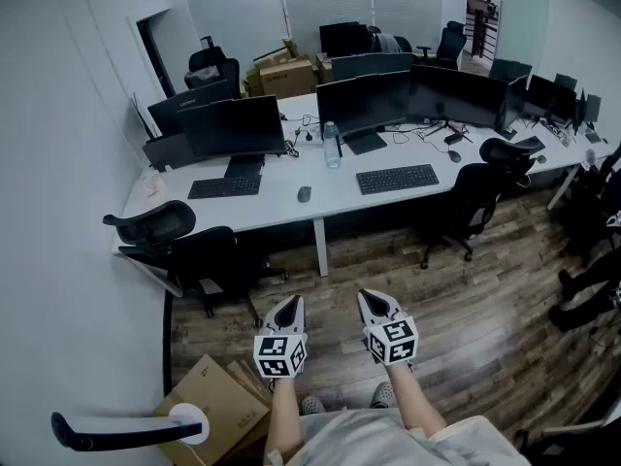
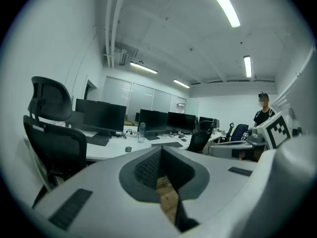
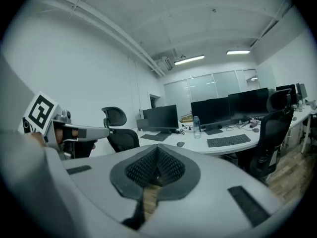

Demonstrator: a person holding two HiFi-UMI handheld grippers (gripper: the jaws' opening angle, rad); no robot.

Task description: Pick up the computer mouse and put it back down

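Note:
A small grey computer mouse (image 1: 305, 194) lies on the long white desk (image 1: 281, 212), between two keyboards. It also shows far off as the mouse (image 2: 128, 148) in the left gripper view and the mouse (image 3: 181, 144) in the right gripper view. Both grippers hang side by side over the wooden floor, well short of the desk. My left gripper (image 1: 291, 305) is shut with nothing in it, its jaws meeting at the tip (image 2: 161, 150). My right gripper (image 1: 373, 299) is likewise shut and holds nothing (image 3: 157, 150).
Black office chairs (image 1: 184, 246) (image 1: 466, 202) stand between me and the desk. Monitors, two keyboards (image 1: 224, 187) (image 1: 397, 179) and a water bottle (image 1: 332, 146) sit on the desk. A cardboard box (image 1: 209, 401) lies on the floor at my left. A person (image 2: 263, 114) stands far right.

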